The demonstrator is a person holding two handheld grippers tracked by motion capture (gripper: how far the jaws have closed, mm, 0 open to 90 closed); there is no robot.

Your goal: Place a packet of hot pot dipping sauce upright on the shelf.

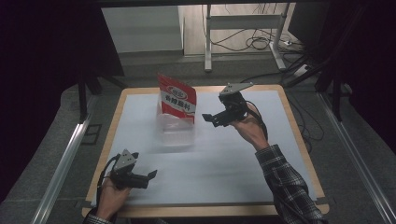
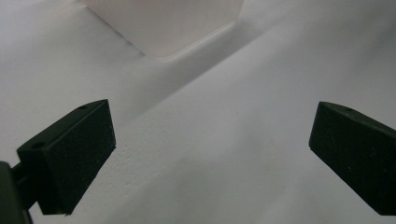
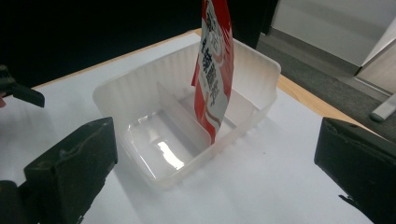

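Observation:
A clear plastic bin (image 1: 177, 138) with a middle divider sits on the white sheet, toward the back of the table. A red and white packet (image 1: 178, 99) stands upright in its far compartment, leaning on the back wall. In the right gripper view the bin (image 3: 122, 95) and the packet (image 3: 215, 70) lie straight ahead between the jaws. My right gripper (image 1: 211, 119) hovers just right of the bin, open and holding nothing. My left gripper (image 1: 149, 177) rests low near the front left, open and holding nothing. The left gripper (image 2: 212, 135) points at the bin's base (image 2: 163, 23).
The white sheet (image 1: 224, 158) covers a wooden table (image 1: 201, 211). The sheet is bare between the bin and the front edge. Behind the table stand a metal frame (image 1: 208, 42) and floor cables (image 1: 261, 42). Metal rails (image 1: 60, 168) run along both sides.

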